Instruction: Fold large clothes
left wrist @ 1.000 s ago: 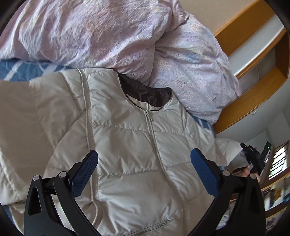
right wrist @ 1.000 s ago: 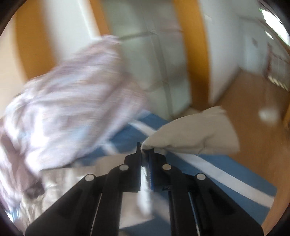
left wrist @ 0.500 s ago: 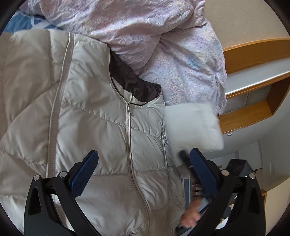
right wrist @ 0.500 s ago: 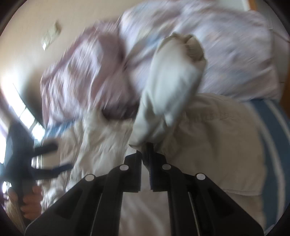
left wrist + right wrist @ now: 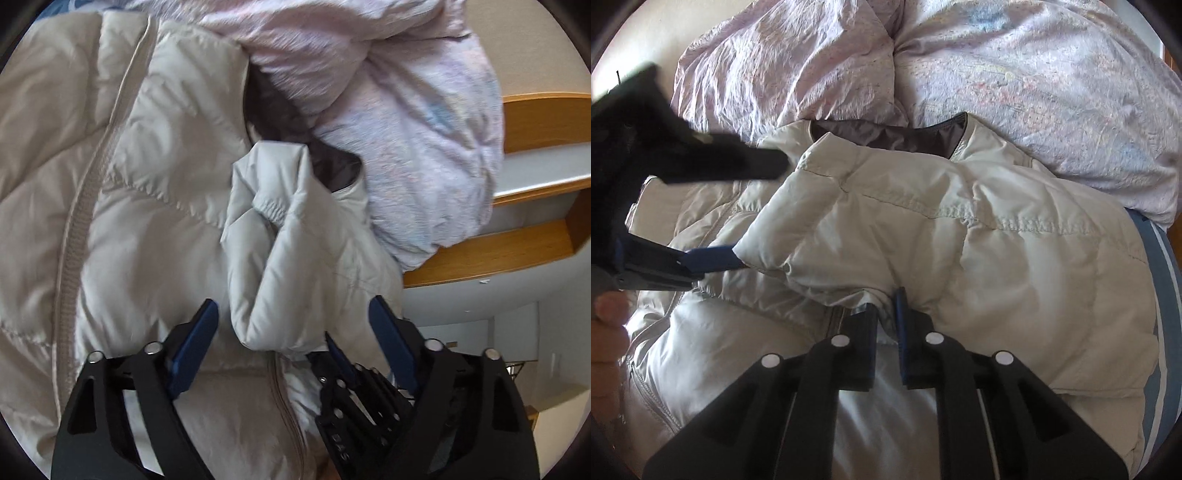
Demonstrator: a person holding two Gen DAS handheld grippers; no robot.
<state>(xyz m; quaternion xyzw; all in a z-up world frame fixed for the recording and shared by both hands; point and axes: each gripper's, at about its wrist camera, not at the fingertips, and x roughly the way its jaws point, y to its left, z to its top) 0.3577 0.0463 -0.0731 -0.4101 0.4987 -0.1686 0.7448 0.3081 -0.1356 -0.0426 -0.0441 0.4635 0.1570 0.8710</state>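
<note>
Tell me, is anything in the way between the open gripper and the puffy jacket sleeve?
Nothing visible is. The left gripper is open right over the folded sleeve of the jacket. The right gripper is pinching the sleeve just beside it, but not between them. The duvet lies beyond the collar.

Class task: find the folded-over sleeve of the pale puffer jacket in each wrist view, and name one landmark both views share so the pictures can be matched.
Left wrist view: the sleeve lies at centre, cuff uppermost, between the open fingers of the left gripper.
Right wrist view: the sleeve runs across the middle, its near edge pinched in the right gripper.
Shared landmark: the jacket's dark collar lining, just below the lilac duvet.
</note>
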